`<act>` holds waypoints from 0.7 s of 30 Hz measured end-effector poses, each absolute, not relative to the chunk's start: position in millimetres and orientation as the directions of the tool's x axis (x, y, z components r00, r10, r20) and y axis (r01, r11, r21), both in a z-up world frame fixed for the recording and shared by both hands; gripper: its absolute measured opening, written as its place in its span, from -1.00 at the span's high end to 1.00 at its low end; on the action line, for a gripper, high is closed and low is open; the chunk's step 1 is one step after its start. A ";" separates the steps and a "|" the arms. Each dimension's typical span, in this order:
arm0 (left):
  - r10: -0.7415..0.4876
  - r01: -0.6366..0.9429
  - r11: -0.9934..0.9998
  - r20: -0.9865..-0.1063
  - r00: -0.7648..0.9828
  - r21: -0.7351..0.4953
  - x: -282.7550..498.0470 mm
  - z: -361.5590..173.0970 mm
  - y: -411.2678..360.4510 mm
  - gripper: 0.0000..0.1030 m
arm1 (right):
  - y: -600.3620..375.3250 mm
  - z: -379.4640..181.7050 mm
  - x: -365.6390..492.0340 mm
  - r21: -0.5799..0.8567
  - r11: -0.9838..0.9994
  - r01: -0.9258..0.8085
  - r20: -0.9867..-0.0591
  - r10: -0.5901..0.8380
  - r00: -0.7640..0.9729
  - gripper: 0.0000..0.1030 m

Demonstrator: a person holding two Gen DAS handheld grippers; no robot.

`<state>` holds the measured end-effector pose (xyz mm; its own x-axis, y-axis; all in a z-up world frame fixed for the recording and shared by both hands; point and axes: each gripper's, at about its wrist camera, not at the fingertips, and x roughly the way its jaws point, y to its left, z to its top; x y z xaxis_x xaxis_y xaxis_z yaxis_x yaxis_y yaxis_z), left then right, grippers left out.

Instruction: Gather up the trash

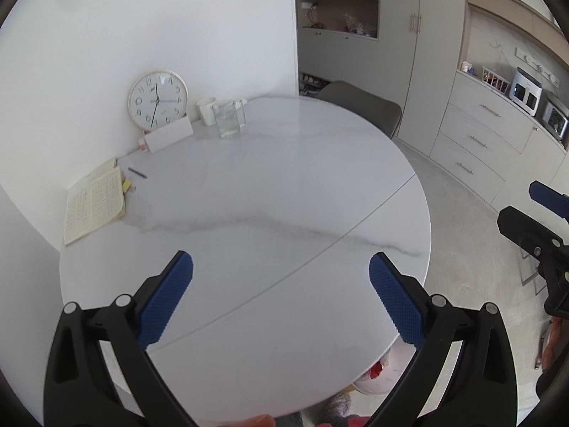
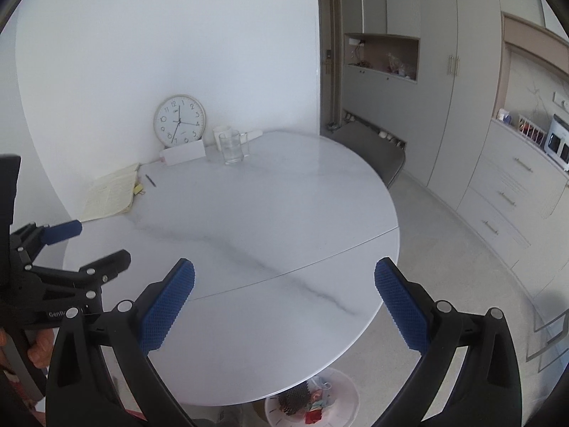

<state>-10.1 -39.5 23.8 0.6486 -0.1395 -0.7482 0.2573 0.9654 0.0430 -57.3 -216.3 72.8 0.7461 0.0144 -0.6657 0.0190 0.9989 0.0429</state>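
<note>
The left gripper [image 1: 281,267], black-framed with blue textured pads, hangs level above the near edge of the round white marble-patterned table [image 1: 249,195], pointing toward the far wall; its jaws stand wide apart with nothing between them but bare tabletop. Far ahead of its left jaw lies an open cream-paged notebook [image 1: 94,206] with a dark pen [image 1: 137,173] just beside it, and beyond them a round white wall clock [image 1: 157,100] leans against the wall. Ahead, between the jaws' lines, stand a white ceramic mug [image 1: 206,110] and a clear glass pitcher [image 1: 229,119]. The right gripper [image 2: 284,274], of the same make, hovers beside the first at a similar height, its jaws likewise spread wide and holding nothing. Below its jaws, under the table's near rim, sits a white round bin [image 2: 313,402] with crumpled red and mixed trash [image 2: 313,405] inside it.
</note>
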 end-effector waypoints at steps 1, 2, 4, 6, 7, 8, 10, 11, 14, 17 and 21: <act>-0.133 0.245 0.969 -0.758 0.639 0.037 -11.7 19.2 -39.1 -0.85 | -218.3 66.6 -56.2 0.058 0.998 0.015 -0.678 0.028 0.734 -0.96; -0.127 0.235 0.971 -0.762 0.635 0.034 -11.8 15.9 -38.7 -0.85 | -216.4 61.3 -54.2 0.066 0.998 0.010 -0.688 0.038 0.725 -0.96; -0.117 0.213 0.977 -0.773 0.624 0.024 -14.1 9.5 -36.9 -0.85 | -217.8 52.5 -54.8 0.065 0.998 0.009 -0.704 0.040 0.709 -0.96; -0.105 0.197 0.980 -0.777 0.621 0.026 -16.9 6.1 -35.4 -0.85 | -217.4 46.9 -55.4 0.063 0.998 0.010 -0.716 0.038 0.697 -0.96; -0.098 0.189 0.981 -0.777 0.622 0.028 -17.9 5.9 -34.4 -0.85 | -217.1 46.3 -56.7 0.066 0.998 0.008 -0.717 0.042 0.695 -0.96; -0.091 0.180 0.983 -0.778 0.621 0.029 -18.5 4.9 -33.3 -0.85 | -218.2 46.2 -59.1 0.071 0.997 0.007 -0.717 0.046 0.696 -0.96; -0.089 0.174 0.984 -0.780 0.620 0.026 -19.2 4.7 -32.2 -0.85 | -216.8 45.9 -60.4 0.071 0.997 0.006 -0.714 0.046 0.698 -0.96; -0.086 0.170 0.985 -0.780 0.620 0.027 -19.7 4.6 -31.8 -0.85 | -216.5 46.4 -61.3 0.071 0.997 0.007 -0.713 0.046 0.700 -0.96; -0.080 0.166 0.986 -0.779 0.622 0.031 -20.8 4.6 -31.1 -0.85 | -215.9 47.6 -63.0 0.072 0.997 0.007 -0.708 0.047 0.704 -0.95; -0.080 0.165 0.986 -0.780 0.621 0.029 -22.1 3.7 -30.5 -0.85 | -215.8 47.0 -61.0 0.072 0.997 0.007 -0.711 0.047 0.702 -0.96; -0.084 0.158 0.987 -0.778 0.622 0.020 -21.4 3.3 -27.6 -0.85 | -216.7 47.3 -62.4 0.073 0.997 0.007 -0.710 0.047 0.702 -0.96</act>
<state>-21.4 -27.6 3.3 0.6223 -0.0838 -0.7782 0.1576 0.9873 0.0197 -62.4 -216.7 47.3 0.7023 0.0468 -0.7103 0.0074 0.9973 0.0730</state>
